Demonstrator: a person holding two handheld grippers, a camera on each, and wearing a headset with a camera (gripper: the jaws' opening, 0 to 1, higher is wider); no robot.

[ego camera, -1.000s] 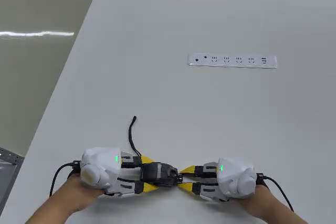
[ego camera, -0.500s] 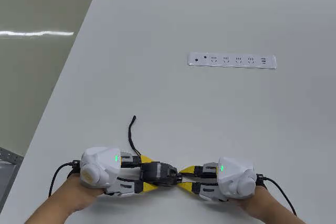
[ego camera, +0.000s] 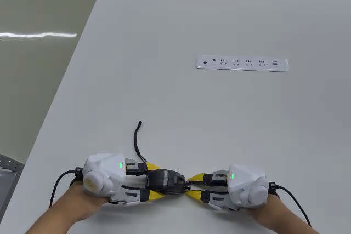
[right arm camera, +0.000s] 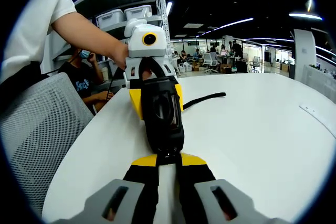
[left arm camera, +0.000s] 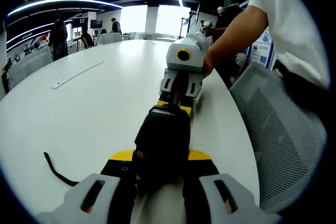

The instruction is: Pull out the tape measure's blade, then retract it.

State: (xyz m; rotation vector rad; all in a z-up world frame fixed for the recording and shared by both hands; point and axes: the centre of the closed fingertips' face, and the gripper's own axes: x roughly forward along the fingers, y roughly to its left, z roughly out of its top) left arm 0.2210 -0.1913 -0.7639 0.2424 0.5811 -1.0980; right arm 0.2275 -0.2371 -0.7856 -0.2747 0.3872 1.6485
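Note:
A black tape measure (ego camera: pixel 164 181) lies near the table's front edge between the two grippers. My left gripper (ego camera: pixel 147 182) is shut on its case (left arm camera: pixel 164 140), the yellow-tipped jaws clamping both sides. My right gripper (ego camera: pixel 188 186) faces it from the right, shut on the blade's end hook right at the case mouth (right arm camera: pixel 167 157). No length of blade shows between them. The case (right arm camera: pixel 163 111) runs away from the right gripper toward the left one (right arm camera: pixel 148 85). A black wrist strap (ego camera: pixel 137 140) trails from the case across the table.
A white power strip (ego camera: pixel 242 63) lies flat farther back on the white table (ego camera: pixel 219 20). The table's left edge (ego camera: pixel 66 80) drops to the floor. A mesh chair (left arm camera: pixel 273 140) stands close behind, and people sit in the office beyond.

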